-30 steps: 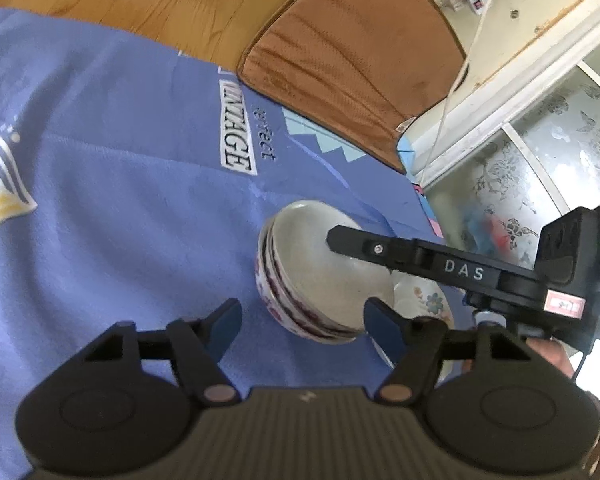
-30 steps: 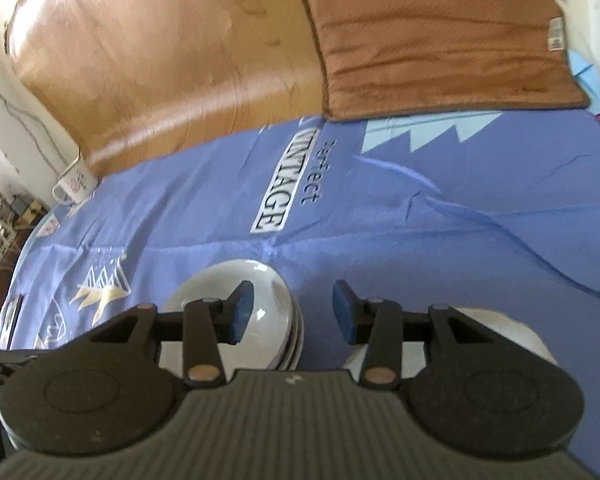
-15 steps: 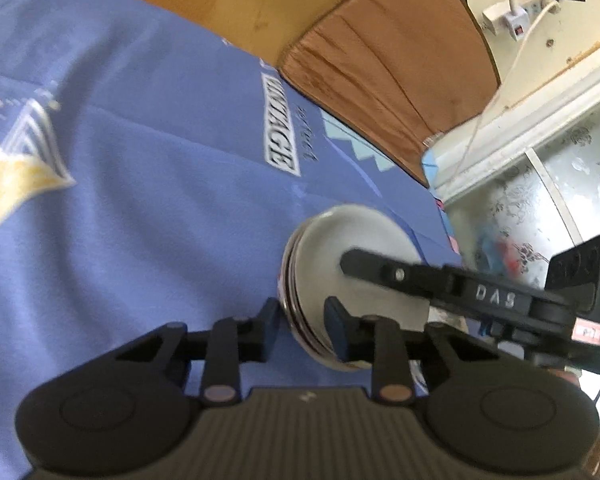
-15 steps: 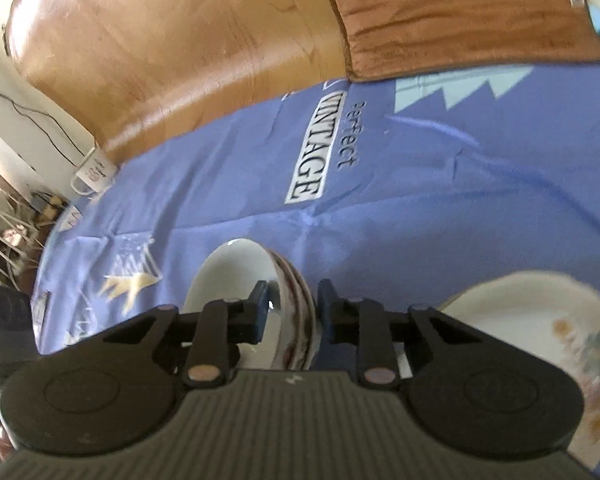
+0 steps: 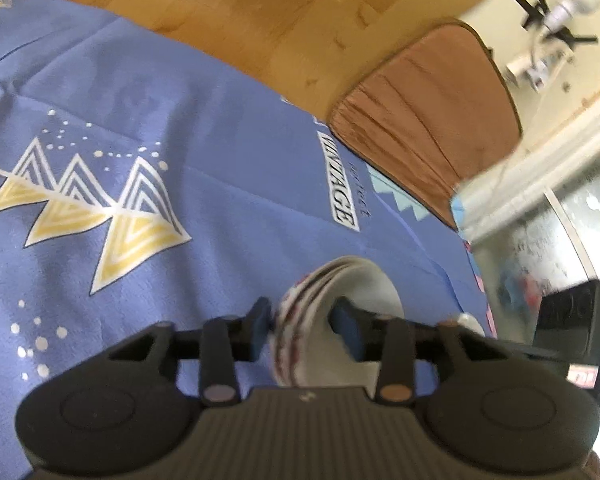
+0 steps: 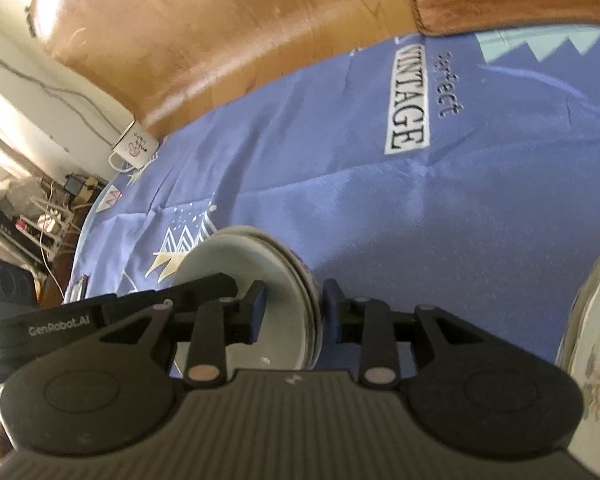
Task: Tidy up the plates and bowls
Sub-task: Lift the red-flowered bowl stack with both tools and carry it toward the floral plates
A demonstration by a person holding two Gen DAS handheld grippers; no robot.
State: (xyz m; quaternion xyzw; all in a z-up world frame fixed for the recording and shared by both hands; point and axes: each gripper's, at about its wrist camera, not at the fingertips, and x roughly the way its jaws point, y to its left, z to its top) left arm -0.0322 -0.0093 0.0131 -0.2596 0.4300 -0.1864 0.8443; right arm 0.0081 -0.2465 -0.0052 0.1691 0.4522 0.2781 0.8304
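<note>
Both tools (clamped) on bowl stack [image 5: 320,312]

Ahead of the left gripper [image 5: 303,328] the blue cloth [image 5: 204,184] lies bare, while the right gripper [image 6: 291,309] has the floral plate [image 6: 596,344] close on its right and a mug [image 6: 134,149] far ahead-left.

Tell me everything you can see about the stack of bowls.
The stack of bowls looks like glazed ceramic: pale inside, dark red banding outside, several nested rims showing. It is tipped on edge over the blue cloth. The left tongs and right tongs each straddle its rim, one finger inside, one outside.
</note>
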